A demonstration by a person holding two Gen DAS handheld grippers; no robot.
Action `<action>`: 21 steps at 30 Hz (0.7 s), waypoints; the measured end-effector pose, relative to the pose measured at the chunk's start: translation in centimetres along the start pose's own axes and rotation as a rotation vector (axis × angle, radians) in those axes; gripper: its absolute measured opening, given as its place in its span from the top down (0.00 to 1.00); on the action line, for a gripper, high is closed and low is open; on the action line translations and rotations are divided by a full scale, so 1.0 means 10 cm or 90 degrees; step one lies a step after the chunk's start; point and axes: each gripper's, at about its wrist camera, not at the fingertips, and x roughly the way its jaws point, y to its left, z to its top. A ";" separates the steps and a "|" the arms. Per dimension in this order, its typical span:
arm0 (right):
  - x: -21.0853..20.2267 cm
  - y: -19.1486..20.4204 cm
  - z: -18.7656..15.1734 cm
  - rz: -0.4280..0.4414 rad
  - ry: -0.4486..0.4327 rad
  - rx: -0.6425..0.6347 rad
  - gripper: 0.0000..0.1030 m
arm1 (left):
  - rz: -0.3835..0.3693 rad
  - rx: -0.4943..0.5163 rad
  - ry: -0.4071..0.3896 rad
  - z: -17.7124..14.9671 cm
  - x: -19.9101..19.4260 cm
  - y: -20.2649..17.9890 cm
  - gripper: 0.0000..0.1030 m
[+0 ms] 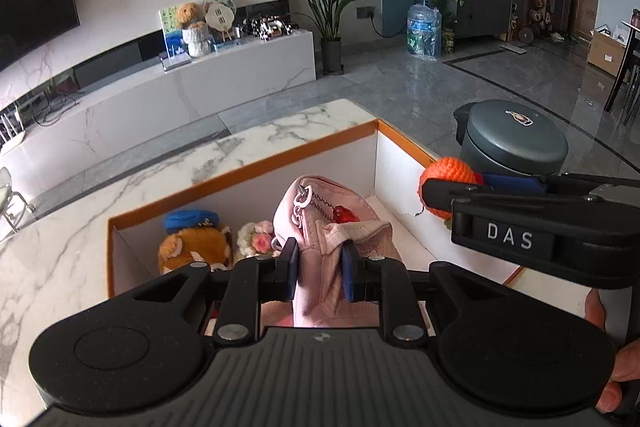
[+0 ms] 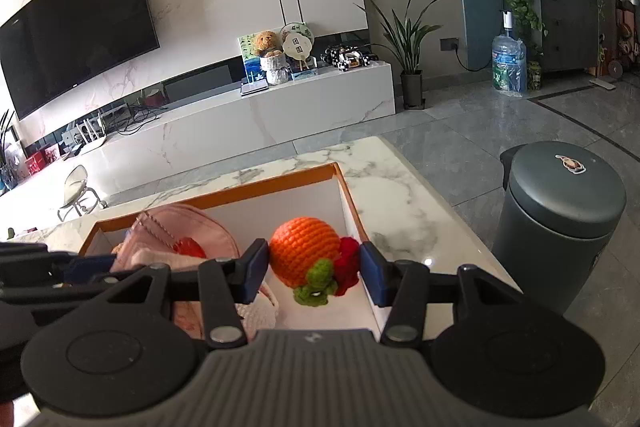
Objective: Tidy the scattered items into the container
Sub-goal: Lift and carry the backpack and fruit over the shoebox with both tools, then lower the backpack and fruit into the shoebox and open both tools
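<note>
- The container (image 1: 248,163) was an open white box with an orange rim, and it stood on a marble-topped table (image 1: 120,187), close to the table's far right corner.
- The left gripper (image 1: 319,269) had its blue pads (image 1: 291,269) pressed narrowly onto a soft pink pouch (image 1: 320,223), which hung over the middle of the box; a metal chain and a red charm (image 1: 345,214) lay on its upper face.
- The right gripper (image 2: 314,273) held a crocheted orange ball (image 2: 304,251) with a green and a red knitted trim; the left pad touched the orange, the red piece lay against the right pad, and the jaws stood fairly wide around it, above the box's right end.
- In the left wrist view this ball (image 1: 448,183) showed just over the right wall of the box.
- A brown plush bear with a blue cap (image 1: 196,243) and a small pink flower bunch (image 1: 256,239) lay on the box floor by its left wall, partly hidden behind the left gripper.
- The two grippers were close side by side over the box, the pouch just left of the ball.
- A dark grey lidded bin (image 2: 560,211) stood on the floor just beyond the table's right edge.
- The white floor of the box under the ball showed bare; bare marble lay beyond the far rim and to the left.
</note>
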 end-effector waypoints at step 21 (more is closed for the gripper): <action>0.24 -0.03 -0.17 0.009 0.066 -0.004 0.49 | 0.004 0.004 0.072 -0.17 0.35 -0.11 0.50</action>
